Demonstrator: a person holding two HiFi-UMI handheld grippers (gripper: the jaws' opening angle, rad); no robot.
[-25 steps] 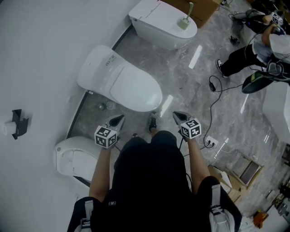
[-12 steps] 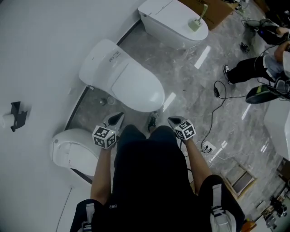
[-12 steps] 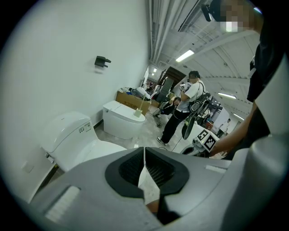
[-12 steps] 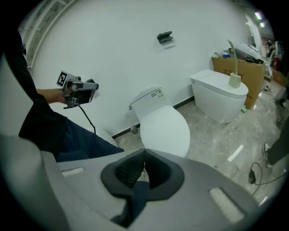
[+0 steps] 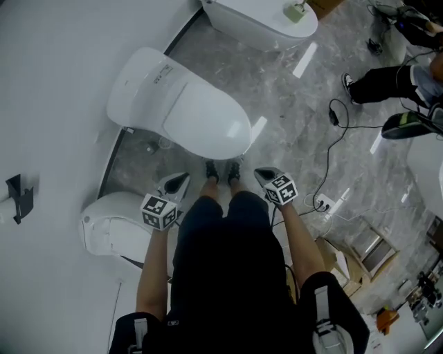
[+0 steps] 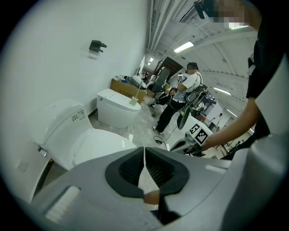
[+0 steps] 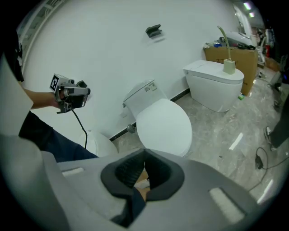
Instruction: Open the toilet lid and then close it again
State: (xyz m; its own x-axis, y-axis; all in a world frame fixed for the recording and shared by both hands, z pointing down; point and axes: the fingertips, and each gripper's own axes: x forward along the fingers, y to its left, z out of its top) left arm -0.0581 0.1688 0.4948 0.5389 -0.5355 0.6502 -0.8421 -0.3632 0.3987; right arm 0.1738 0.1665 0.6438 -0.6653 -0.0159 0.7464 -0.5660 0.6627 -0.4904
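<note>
A white toilet stands by the wall with its lid (image 5: 201, 121) down, straight ahead of the person's feet. My left gripper (image 5: 181, 181) hangs shut and empty, short of the bowl's front left. My right gripper (image 5: 261, 174) is also shut and empty, just off the bowl's front right. Neither touches the toilet. In the left gripper view the closed lid (image 6: 86, 144) lies left of the meeting jaws of the left gripper (image 6: 144, 155). In the right gripper view the lid (image 7: 165, 126) sits just beyond the shut jaws of the right gripper (image 7: 144, 160).
A second toilet (image 5: 263, 17) with a brush-like thing (image 5: 296, 10) on top stands further along the wall. A third one (image 5: 114, 225) is at my left. A cable and socket strip (image 5: 325, 204) lie on the marble floor. Another person (image 5: 387, 76) stands to the right.
The person has stepped up to the toilet, so the feet now stand at the bowl's front. Both grippers have come down a little, the right one more. Both stay shut.
</note>
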